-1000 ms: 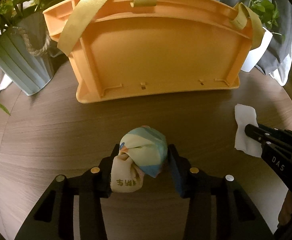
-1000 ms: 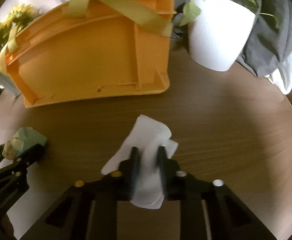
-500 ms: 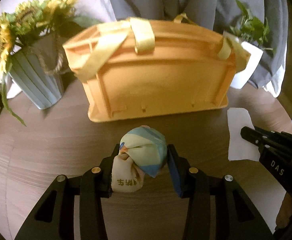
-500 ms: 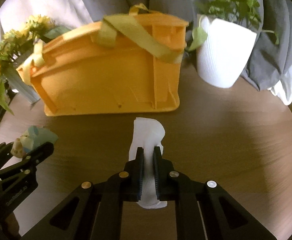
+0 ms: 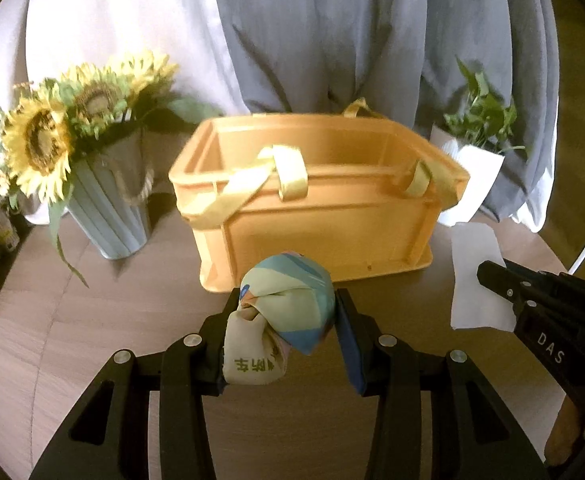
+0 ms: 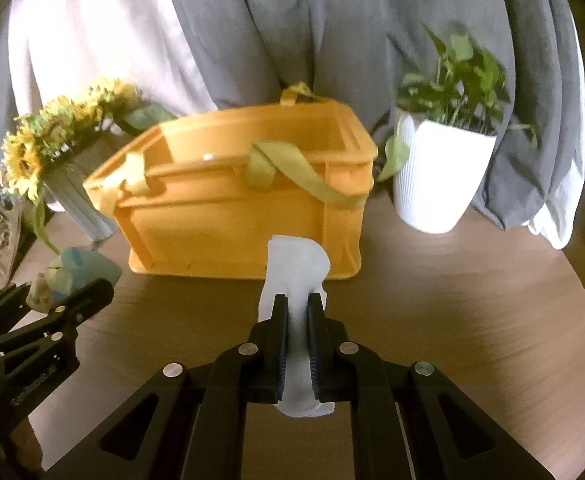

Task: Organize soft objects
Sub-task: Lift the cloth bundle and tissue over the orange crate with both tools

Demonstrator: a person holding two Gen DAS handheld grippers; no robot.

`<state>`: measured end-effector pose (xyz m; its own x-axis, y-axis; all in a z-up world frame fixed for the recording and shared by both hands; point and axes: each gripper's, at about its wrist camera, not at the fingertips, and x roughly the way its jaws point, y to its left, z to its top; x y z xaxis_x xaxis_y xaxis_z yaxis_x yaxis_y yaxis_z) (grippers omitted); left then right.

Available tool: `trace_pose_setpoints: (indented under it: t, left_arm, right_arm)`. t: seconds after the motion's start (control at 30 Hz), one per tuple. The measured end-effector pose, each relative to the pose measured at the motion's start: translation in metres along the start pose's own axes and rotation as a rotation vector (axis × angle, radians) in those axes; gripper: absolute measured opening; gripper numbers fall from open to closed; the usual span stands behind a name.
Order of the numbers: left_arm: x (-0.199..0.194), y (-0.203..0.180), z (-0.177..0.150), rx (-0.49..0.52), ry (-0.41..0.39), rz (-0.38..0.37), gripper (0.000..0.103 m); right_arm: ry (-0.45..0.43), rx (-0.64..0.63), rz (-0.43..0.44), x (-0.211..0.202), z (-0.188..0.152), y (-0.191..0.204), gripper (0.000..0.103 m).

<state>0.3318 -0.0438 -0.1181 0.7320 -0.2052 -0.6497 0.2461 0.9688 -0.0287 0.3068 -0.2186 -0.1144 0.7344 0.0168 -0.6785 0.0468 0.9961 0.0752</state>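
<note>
My left gripper (image 5: 288, 300) is shut on a knotted cloth bundle (image 5: 288, 300) in pale green, blue and cream with printed characters, held above the round wooden table (image 5: 92, 320). My right gripper (image 6: 296, 300) is shut on a white cloth (image 6: 296, 268) that stands up between its fingers and hangs below them. Behind both stands an orange plastic basket (image 5: 320, 216) with yellow fabric handles, its open top visible. In the right wrist view the left gripper (image 6: 68, 280) and its cloth bundle (image 6: 80, 268) show at the left. The white cloth (image 5: 474, 276) and the right gripper (image 5: 492, 276) appear at the right of the left wrist view.
A grey ribbed vase of sunflowers (image 5: 104, 208) stands left of the basket. A white pot with a green plant (image 6: 440, 180) stands to its right. Grey and white curtains (image 5: 312, 32) hang behind. A fingertip of a hand (image 5: 564, 436) shows under the right gripper.
Both grippers have risen with their cloths, which now hang clear of the table. The view has tilted up, so the basket's open top and the curtains show.
</note>
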Motion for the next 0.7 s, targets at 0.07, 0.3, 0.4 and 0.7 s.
trace_pose_setpoints:
  t: [0.07,0.3,0.4,0.7]
  left_arm:
    - [-0.006,0.0,0.004,-0.006,-0.022,0.004,0.043]
    - [-0.028,0.0,0.02,-0.015,-0.1,0.012,0.043]
    - [-0.036,0.001,0.026,-0.018,-0.13,0.011,0.043]
    - [-0.052,0.002,0.048,-0.014,-0.214,0.022,0.043]
  right_arm:
    - [-0.023,0.0,0.002,-0.006,0.004,0.001,0.011]
    - [-0.101,-0.006,0.013,-0.027,0.021,0.005,0.011]
    - [-0.124,-0.007,0.022,-0.033,0.026,0.008,0.011]
    - [-0.232,-0.003,0.037,-0.053,0.048,0.01,0.011]
